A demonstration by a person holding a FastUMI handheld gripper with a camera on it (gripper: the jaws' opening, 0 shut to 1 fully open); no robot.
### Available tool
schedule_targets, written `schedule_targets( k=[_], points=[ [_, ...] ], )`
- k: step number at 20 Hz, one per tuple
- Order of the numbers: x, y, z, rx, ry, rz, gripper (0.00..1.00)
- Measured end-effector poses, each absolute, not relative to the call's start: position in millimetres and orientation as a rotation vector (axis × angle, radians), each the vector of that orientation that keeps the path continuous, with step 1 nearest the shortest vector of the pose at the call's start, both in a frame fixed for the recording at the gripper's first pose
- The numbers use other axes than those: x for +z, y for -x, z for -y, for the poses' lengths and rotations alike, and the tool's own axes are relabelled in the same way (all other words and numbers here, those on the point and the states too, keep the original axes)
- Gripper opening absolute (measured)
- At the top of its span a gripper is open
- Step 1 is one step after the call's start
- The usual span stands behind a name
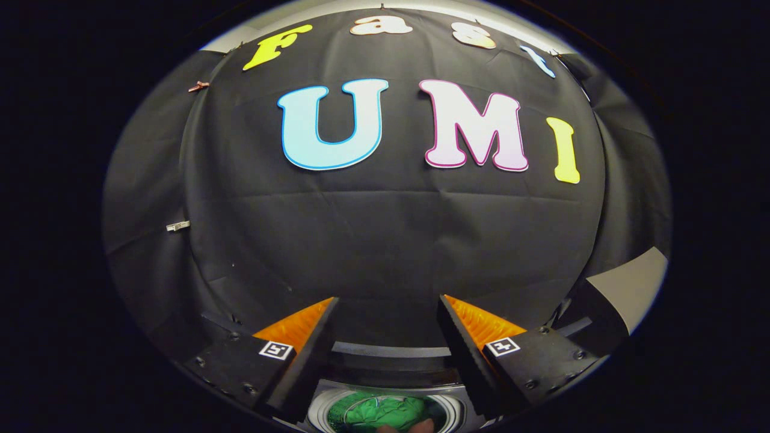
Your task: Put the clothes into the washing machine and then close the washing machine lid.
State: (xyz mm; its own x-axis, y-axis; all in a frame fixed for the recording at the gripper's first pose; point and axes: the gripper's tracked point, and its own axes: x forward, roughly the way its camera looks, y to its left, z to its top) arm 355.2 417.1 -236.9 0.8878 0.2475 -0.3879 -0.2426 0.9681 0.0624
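Note:
My gripper (pixel 388 300) is open, its two fingers (pixel 313 343) spread wide with nothing between them, pointing at the black cloth wall. Below and between the fingers I look down into the washing machine's round drum (pixel 328 410), ringed by a pale metal rim. A green garment (pixel 385 412) lies crumpled inside the drum. The machine's dark top edge (pixel 391 350) with a light strip runs across just beyond the opening. The lid cannot be made out.
The black cloth wall (pixel 385 240) hangs close behind the machine. A grey panel (pixel 631 288) stands beyond the right finger. Small clips (pixel 178 226) pin the cloth beyond the left finger.

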Motion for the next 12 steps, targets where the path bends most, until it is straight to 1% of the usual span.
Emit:
schedule_targets(
  k=[12],
  points=[
    [-243.1,-307.7,-410.5,0.265,-0.018,-0.349,1.0]
  ],
)
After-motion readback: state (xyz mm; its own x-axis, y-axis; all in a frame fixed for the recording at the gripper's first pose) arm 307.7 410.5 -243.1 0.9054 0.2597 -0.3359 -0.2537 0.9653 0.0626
